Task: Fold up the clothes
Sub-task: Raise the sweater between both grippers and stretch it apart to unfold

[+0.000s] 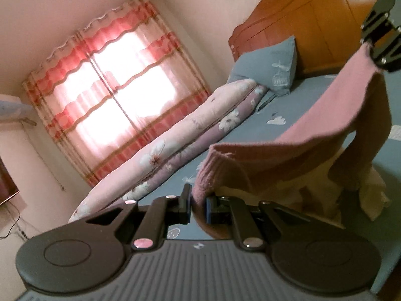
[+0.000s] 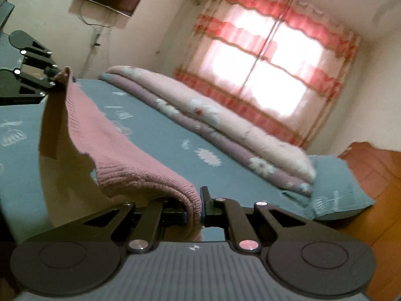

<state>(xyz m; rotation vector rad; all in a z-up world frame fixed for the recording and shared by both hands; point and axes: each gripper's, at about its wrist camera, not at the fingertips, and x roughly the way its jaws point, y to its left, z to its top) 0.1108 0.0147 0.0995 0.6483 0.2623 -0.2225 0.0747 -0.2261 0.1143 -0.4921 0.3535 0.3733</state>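
Hanging above the blue bed sheet [image 1: 295,105], a pink knit garment [image 1: 325,115] stretches between the left gripper [image 1: 198,207] and right gripper [image 2: 200,209], each angled slightly downward and clamped on a ribbed edge.

Open blue bedsheet [image 2: 160,135] is seen across the middle of the right wrist view, with room to pass between the hanging pink sweater [image 2: 105,135] at left and the rolled quilt [image 2: 225,128] running toward lower right. That quilt is laid as a long barrier along the bed's far side. A blue pillow [image 1: 273,67] and wooden headboard [image 1: 300,22] are found blocking the upper right of the left wrist view. The sweater is stretched across centre-right there, and the sheet beneath it is partly covered by a pale garment [image 1: 371,193] at lower right.
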